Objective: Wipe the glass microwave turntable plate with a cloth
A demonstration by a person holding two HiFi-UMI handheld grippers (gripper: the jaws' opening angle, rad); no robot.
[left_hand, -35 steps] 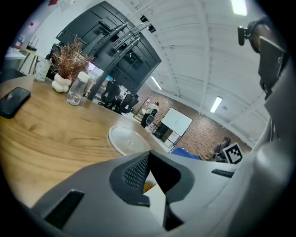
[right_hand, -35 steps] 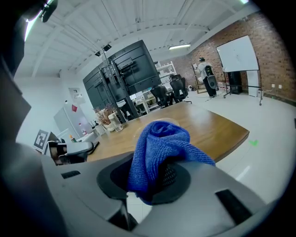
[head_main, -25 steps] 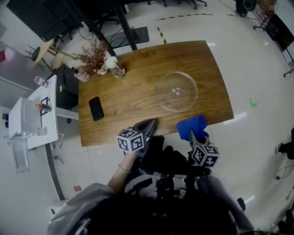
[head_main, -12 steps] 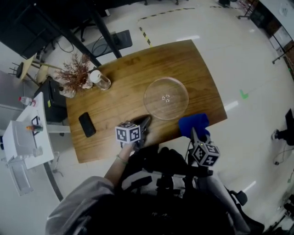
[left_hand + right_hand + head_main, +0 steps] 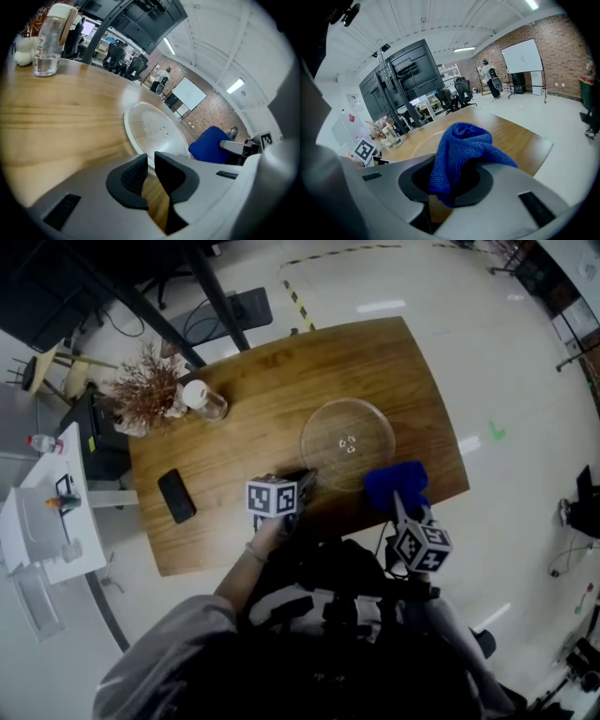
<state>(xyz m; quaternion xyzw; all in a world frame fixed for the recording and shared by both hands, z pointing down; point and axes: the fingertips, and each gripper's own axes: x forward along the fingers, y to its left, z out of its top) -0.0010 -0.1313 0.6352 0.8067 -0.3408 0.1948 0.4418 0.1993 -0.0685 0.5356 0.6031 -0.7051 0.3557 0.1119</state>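
Observation:
The clear glass turntable plate (image 5: 348, 444) lies flat on the wooden table (image 5: 244, 427), right of centre. My left gripper (image 5: 305, 477) hovers low at the plate's near-left rim, jaws shut with only a sliver between the pads and nothing in them; in the left gripper view the plate (image 5: 157, 131) lies just beyond the left gripper (image 5: 151, 161). My right gripper (image 5: 398, 507) is shut on a bunched blue cloth (image 5: 396, 486) at the table's front edge, next to the plate's near-right rim. In the right gripper view the cloth (image 5: 461, 150) bulges out of the right gripper (image 5: 450, 180).
A black phone (image 5: 176, 495) lies at the table's left. A lidded glass jar (image 5: 204, 401) and a dried-flower vase (image 5: 145, 390) stand at the back-left corner. A white cart (image 5: 37, 531) stands on the floor to the left, with dark desks behind.
My left gripper has moved forward over the table to the plate's near rim. The right gripper has carried the cloth up to the table's front edge beside the plate.

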